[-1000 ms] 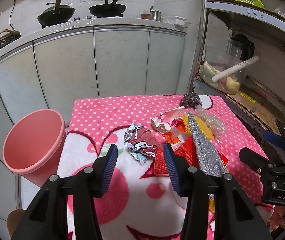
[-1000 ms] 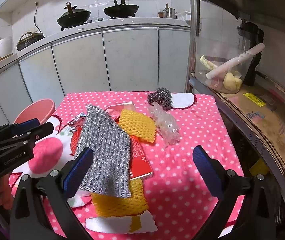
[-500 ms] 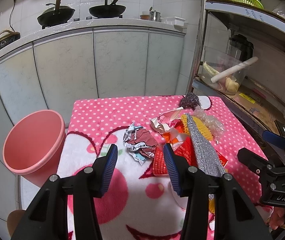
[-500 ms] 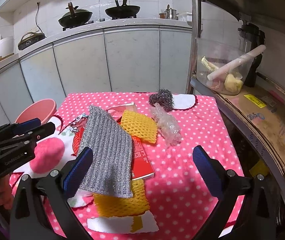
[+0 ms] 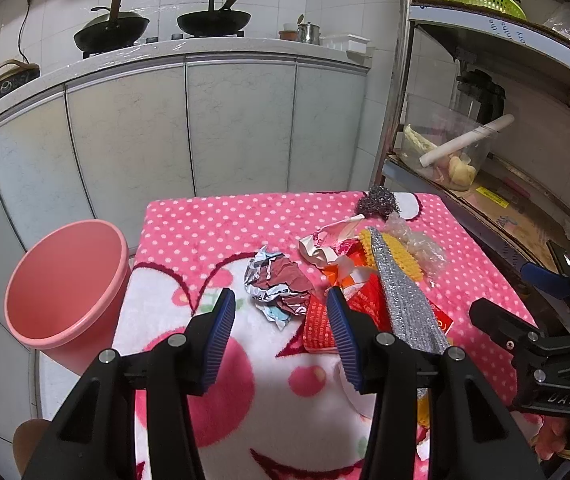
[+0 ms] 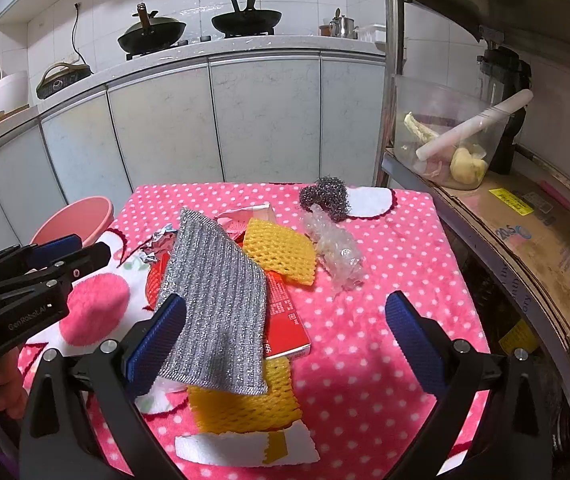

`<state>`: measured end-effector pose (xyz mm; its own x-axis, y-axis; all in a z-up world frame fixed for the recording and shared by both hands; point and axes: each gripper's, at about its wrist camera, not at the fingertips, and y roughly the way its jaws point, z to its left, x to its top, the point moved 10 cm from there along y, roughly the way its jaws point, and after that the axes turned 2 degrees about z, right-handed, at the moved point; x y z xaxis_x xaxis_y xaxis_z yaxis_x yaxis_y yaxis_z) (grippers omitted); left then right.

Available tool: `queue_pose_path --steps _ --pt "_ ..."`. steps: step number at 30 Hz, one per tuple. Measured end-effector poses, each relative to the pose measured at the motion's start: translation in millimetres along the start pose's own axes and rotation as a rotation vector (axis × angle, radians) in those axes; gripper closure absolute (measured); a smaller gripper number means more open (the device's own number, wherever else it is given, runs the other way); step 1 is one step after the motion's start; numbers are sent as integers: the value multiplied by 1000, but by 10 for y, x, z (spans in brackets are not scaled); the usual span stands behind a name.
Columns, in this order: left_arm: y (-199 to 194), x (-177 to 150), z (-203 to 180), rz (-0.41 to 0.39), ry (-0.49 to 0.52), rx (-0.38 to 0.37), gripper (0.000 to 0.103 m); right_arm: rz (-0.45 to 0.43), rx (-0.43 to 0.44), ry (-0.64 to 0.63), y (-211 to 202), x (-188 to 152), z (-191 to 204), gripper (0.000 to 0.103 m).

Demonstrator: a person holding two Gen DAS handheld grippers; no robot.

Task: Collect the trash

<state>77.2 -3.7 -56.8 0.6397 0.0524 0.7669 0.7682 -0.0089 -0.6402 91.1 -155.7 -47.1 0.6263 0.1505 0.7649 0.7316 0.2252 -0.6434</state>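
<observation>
Trash lies piled on the pink dotted tablecloth (image 5: pixel 213 224): a crumpled foil wrapper (image 5: pixel 279 286), a silver scouring cloth (image 6: pixel 217 300), yellow foam netting (image 6: pixel 281 250), a red packet (image 6: pixel 287 326), clear plastic wrap (image 6: pixel 337 250) and a steel wool ball (image 6: pixel 325 198). A pink bucket (image 5: pixel 61 292) stands left of the table. My left gripper (image 5: pixel 281 330) is open, just short of the foil wrapper. My right gripper (image 6: pixel 285 336) is wide open above the silver cloth and red packet, and holds nothing.
Grey kitchen cabinets (image 5: pixel 237 128) with two woks (image 5: pixel 213 22) on the counter stand behind the table. A metal shelf rack (image 6: pixel 485 208) with a clear container (image 6: pixel 453 136) runs along the right side. More yellow netting and a white foam sheet (image 6: pixel 245 446) lie at the near table edge.
Both grippers have hardly moved. The left view has shifted slightly; the trash and bucket lie as before.
</observation>
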Motion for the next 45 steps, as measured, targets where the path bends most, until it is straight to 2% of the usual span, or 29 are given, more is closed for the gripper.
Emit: queue_pose_path --steps 15,23,25,30,32,38,43,45 --pt "-74 47 -52 -17 -3 -23 56 -11 0 0 -17 1 30 3" --pt "-49 -5 54 -4 -54 -85 56 -30 -5 9 -63 24 -27 3" --pt "-36 -40 83 6 -65 -97 56 -31 -6 8 -69 21 -35 7" --pt "-49 -89 90 12 -71 -157 56 -23 3 11 -50 -9 -40 8" --pt "-58 -105 64 20 -65 -189 56 -15 22 11 -42 -22 -11 14" --pt "-31 -188 79 34 -50 -198 56 25 125 -9 15 -33 266 25" --pt "50 -256 90 62 -43 -204 56 106 205 -46 232 -91 633 27" --pt "86 -268 87 73 -33 -199 62 122 207 -61 297 -121 732 32"
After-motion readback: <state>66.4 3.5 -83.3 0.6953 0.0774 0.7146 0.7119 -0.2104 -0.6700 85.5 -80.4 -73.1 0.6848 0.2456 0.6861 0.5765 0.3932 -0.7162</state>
